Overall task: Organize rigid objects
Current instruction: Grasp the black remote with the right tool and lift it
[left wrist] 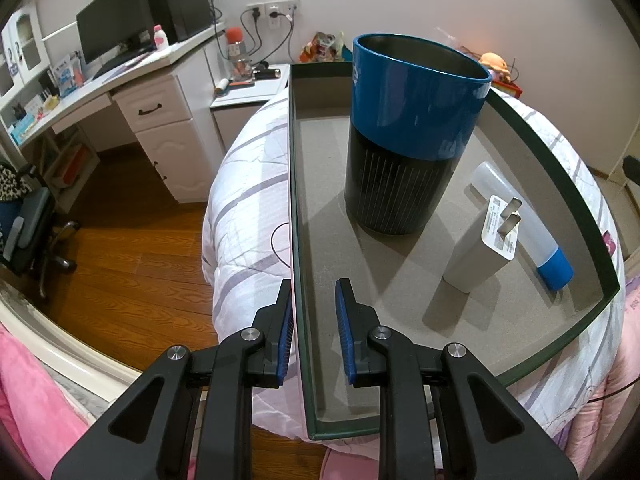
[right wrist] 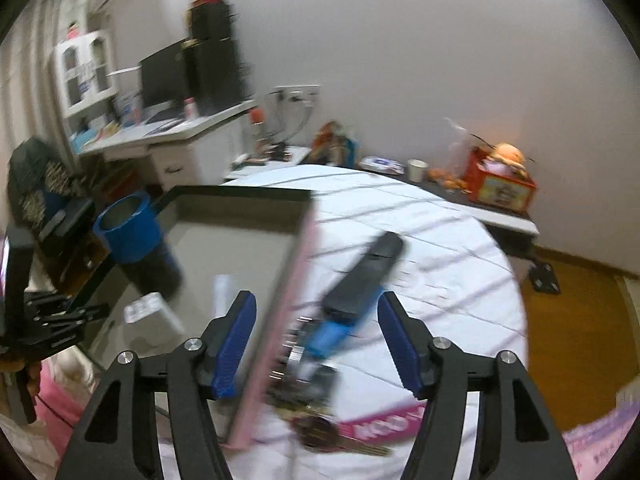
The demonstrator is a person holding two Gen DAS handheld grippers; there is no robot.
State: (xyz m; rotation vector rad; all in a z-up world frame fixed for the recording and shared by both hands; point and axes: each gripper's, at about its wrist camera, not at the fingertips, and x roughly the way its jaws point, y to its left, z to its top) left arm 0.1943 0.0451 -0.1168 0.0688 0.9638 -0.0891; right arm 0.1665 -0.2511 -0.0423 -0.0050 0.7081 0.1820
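Reaching with your right gripper (right wrist: 316,340) wide open, empty | left gripper (left wrist: 314,328) part-open astride tray wall (left wrist: 298,240) | remote (right wrist: 360,280), blurred, probably stiff, light: pinch mid-body.

The left wrist view looks forward and downward along its tongs (left wrist: 314,334), close above the near left rim of the shallow dark-green rectangular tray with grey lining (left wrist: 298,216), facing the far white wall; the right wrist view looks from higher and further right, over the tray's right edge (right wrist: 304,240) and the white striped bed quilt (right wrist: 440,272), blurred; both views share the tray, the tall blue-and-black cylindrical cup (left wrist: 408,136) (right wrist: 134,236) and the white corner table (left wrist: 120,80) (right wrist: 176,132).
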